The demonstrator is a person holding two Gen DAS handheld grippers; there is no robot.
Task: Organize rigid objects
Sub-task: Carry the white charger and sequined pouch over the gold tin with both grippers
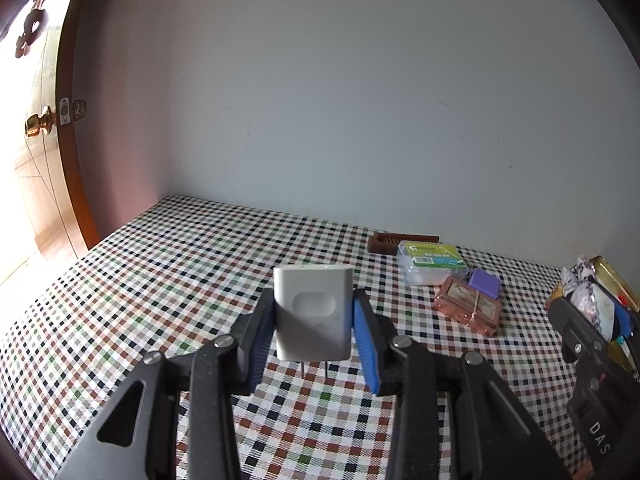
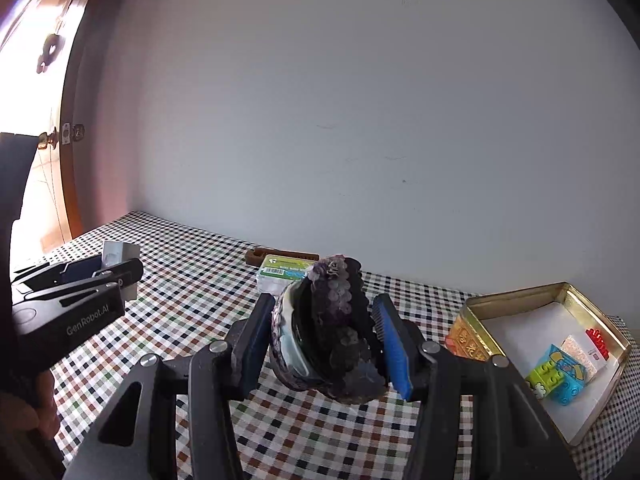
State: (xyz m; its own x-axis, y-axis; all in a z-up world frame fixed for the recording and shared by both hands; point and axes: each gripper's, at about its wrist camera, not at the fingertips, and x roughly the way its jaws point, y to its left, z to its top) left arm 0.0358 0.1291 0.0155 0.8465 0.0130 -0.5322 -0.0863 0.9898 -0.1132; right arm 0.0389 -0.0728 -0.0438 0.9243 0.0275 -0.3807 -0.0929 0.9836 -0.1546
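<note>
My left gripper [image 1: 313, 316] is shut on a white power adapter [image 1: 313, 312], held upright just above the checkered table [image 1: 180, 280], its two prongs pointing down. My right gripper [image 2: 326, 336] is shut on a dark purple shell-like ornament [image 2: 332, 328], held above the table. The left gripper also shows at the left of the right wrist view [image 2: 104, 280]. The right gripper with the ornament shows at the right edge of the left wrist view [image 1: 592, 312].
A gold tin [image 2: 600, 320] at the right holds toy bricks [image 2: 560, 376] and a red piece. Near the wall lie a brown comb [image 1: 402, 242], a clear plastic box [image 1: 434, 268], a copper box [image 1: 468, 310] and a purple block [image 1: 485, 283]. A door stands open at the left.
</note>
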